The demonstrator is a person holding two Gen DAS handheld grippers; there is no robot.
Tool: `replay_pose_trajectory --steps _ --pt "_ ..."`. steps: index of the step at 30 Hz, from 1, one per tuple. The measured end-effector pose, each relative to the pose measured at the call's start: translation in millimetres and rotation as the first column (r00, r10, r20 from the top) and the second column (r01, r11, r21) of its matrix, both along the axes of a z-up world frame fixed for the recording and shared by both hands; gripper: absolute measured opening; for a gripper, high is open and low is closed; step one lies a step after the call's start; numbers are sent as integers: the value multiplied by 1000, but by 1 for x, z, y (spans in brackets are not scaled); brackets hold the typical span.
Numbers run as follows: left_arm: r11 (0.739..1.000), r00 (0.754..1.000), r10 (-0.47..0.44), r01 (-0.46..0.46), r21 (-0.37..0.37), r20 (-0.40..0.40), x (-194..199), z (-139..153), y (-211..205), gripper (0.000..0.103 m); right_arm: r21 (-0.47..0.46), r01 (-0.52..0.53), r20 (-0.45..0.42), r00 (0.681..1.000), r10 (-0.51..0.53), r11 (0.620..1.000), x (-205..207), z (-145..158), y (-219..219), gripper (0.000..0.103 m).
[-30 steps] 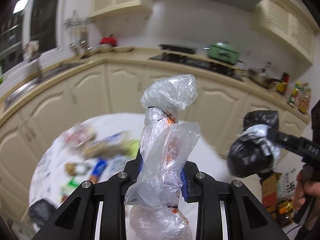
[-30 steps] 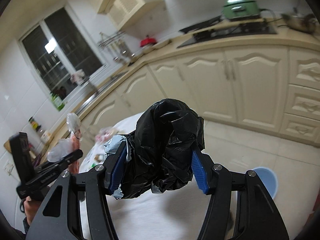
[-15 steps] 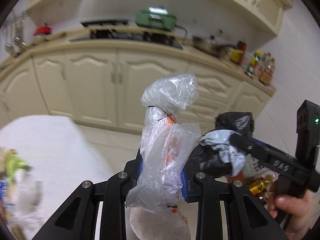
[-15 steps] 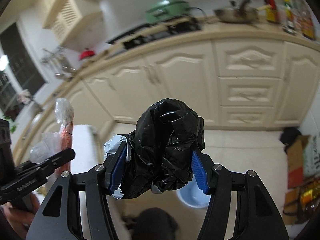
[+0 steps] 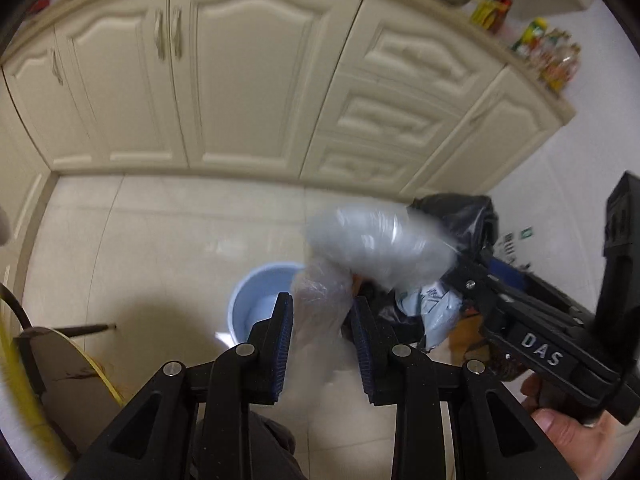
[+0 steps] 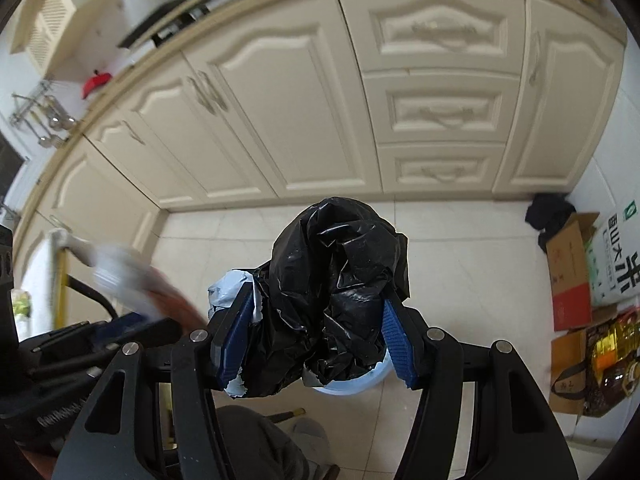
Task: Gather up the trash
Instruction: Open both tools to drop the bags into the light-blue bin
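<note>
Left claw (image 5: 322,316) is pinching a crinkled clear plastic bag (image 5: 372,248), its blue ribbed pads pressed into the bag's narrow neck while the puffed, blurred top leans off to the right. The right claw (image 6: 316,336) is clamped on a crumpled glossy black plastic bag (image 6: 340,280), one blue pad on each flank, with a scrap of pale blue-grey plastic (image 6: 230,294) squeezed against the left pad. So that's two bags, one per claw, both hanging over the cream tiled floor (image 5: 160,248). Under them sits one round pale blue plastic bin (image 5: 256,300); from the right wrist view only its rim (image 6: 360,380) peeks out beneath the black bag. In the left wrist view the two bags sit just beside each other, the black one right of the clear one. Behind runs a curved row of cream panelled cabinet doors (image 6: 280,92).
</note>
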State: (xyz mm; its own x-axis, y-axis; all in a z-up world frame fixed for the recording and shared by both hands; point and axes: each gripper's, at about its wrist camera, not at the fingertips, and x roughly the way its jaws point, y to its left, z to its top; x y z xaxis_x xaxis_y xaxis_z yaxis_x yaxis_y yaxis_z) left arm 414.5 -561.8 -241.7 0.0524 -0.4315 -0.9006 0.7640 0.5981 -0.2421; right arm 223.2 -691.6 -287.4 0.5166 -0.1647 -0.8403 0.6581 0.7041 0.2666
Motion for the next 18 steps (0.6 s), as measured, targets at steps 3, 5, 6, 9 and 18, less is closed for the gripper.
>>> replay_pose_trajectory --steps 3,5,6,9,18 --pt "996 999 -3 6 87 -37 12 -35 -21 31 31 7 -66 998 -4 1000 11 -37 -9 61" --pt "991 999 12 -8 135 -31 24 -51 -37 58 71 1 -88 996 5 997 19 -64 -14 65" --pt "990 999 21 -17 143 -25 26 -53 -40 65 82 5 -118 993 5 997 23 -80 -17 68" --pt "988 999 35 -41 152 40 38 -51 -46 85 106 27 -150 989 -11 994 26 -109 -22 94" --pt "988 987 72 -90 127 143 65 -25 -48 101 156 101 -124 989 -82 983 12 -111 -18 103"
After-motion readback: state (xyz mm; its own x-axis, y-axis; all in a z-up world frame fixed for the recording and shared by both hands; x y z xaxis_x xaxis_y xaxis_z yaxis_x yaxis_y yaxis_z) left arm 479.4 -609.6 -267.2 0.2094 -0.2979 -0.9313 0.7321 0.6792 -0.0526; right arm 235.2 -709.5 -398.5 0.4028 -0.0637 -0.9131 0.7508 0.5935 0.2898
